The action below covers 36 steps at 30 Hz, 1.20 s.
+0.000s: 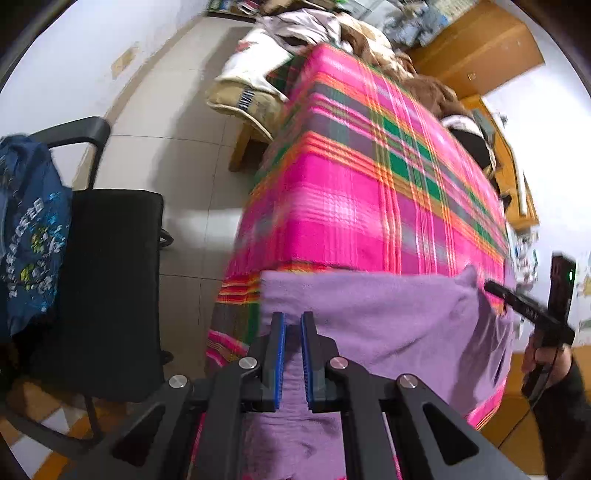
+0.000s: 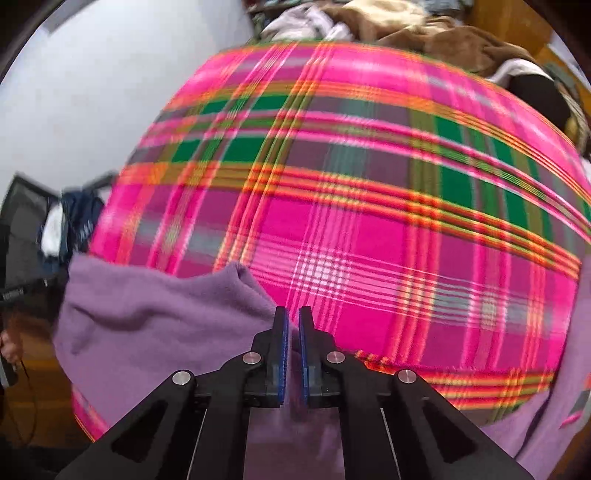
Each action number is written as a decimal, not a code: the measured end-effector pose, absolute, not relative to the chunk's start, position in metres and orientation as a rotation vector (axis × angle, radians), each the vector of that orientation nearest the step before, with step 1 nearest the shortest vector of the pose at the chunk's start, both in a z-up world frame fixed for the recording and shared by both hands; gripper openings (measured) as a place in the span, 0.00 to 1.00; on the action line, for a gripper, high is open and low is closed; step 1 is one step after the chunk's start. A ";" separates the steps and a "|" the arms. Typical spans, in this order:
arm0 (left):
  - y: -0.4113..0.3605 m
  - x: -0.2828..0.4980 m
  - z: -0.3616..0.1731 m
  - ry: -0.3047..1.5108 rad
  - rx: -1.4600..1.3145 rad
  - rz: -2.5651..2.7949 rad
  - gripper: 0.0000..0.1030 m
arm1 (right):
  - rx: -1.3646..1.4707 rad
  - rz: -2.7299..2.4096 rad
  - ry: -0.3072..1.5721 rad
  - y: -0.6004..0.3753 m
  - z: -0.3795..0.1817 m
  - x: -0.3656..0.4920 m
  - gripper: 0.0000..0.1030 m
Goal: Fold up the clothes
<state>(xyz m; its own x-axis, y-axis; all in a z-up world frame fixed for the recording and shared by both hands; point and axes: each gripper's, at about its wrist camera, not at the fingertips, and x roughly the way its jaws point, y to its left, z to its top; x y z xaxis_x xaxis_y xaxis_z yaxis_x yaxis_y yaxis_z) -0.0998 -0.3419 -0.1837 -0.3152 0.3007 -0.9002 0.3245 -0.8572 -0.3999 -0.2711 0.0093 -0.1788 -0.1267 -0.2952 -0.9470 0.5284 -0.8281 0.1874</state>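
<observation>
A lilac fleece garment (image 1: 384,317) lies over the near edge of a bed covered by a pink plaid blanket (image 1: 362,192). My left gripper (image 1: 293,321) is shut on the garment's left part, with purple cloth pinched between its blue pads. In the right wrist view the same garment (image 2: 147,317) spreads to the left, and my right gripper (image 2: 291,317) is shut on its right edge over the plaid blanket (image 2: 351,184). The right gripper's tool and the hand holding it (image 1: 543,354) show at the far right of the left wrist view.
A black office chair (image 1: 99,266) with a blue printed garment (image 1: 29,229) over its back stands left of the bed on a tiled floor. Heaped clothes and brown bedding (image 1: 332,29) lie at the bed's far end. A wooden cabinet (image 1: 480,48) stands behind.
</observation>
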 end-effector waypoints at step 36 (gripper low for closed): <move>-0.236 -0.023 -0.176 0.545 1.870 -2.292 0.00 | 1.756 -2.003 0.176 0.163 -0.203 -0.102 0.17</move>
<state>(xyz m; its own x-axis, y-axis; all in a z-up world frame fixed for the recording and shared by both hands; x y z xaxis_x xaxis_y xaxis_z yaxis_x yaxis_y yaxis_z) -0.0234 -0.2356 -0.1760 -0.2217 0.1229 -0.9673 0.3260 -0.9256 -0.1923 -0.1018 0.1634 -0.2025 -0.0727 -0.2592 -0.9631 0.4233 -0.8824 0.2055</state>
